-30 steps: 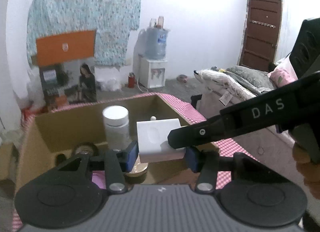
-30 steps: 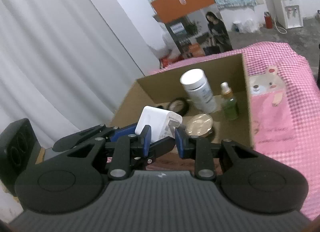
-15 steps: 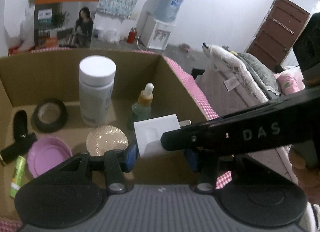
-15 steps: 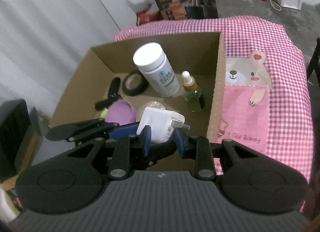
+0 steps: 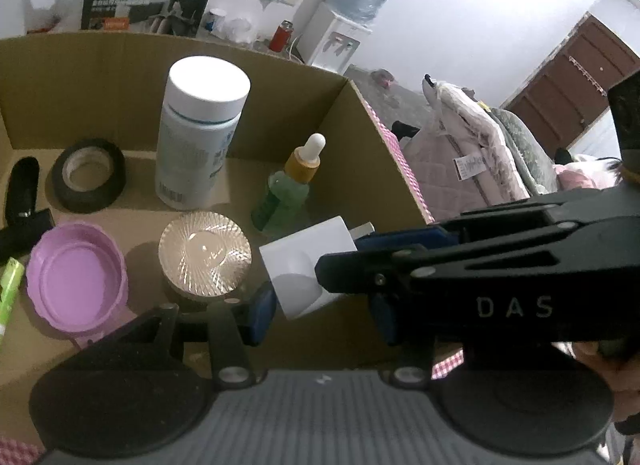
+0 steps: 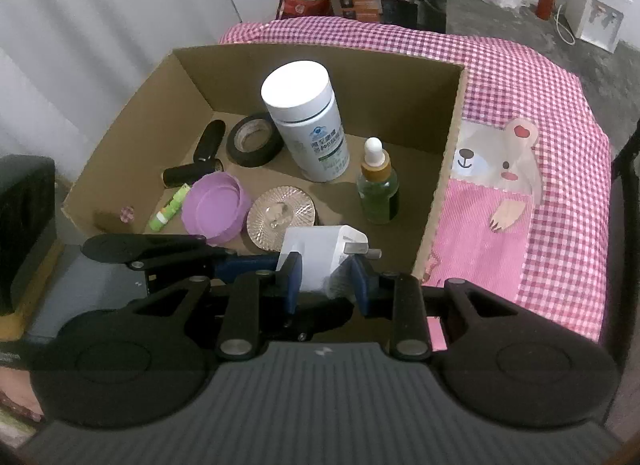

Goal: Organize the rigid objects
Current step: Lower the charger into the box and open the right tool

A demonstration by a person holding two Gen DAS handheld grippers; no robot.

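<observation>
A white plug adapter (image 6: pixel 320 253) is held over the near right part of an open cardboard box (image 6: pixel 448 169). My right gripper (image 6: pixel 326 279) is shut on it; the adapter also shows in the left wrist view (image 5: pixel 308 265) with the right gripper across it from the right. My left gripper (image 5: pixel 320 315) is open, its blue pads either side of the adapter without pressing it. In the box stand a white jar (image 6: pixel 306 121) and a green dropper bottle (image 6: pixel 378 189).
Also in the box: black tape roll (image 6: pixel 254 141), purple lid (image 6: pixel 214 207), gold ribbed lid (image 6: pixel 280 213), green tube (image 6: pixel 170 207), black cylinders (image 6: pixel 208 141). The box sits on a pink checked cloth (image 6: pixel 540 193). A black speaker (image 6: pixel 24 225) stands to the left.
Both grippers have moved forward and tilted down over the box, carrying the adapter with them. The box's inside now fills the views. The right gripper's hold is unchanged.
</observation>
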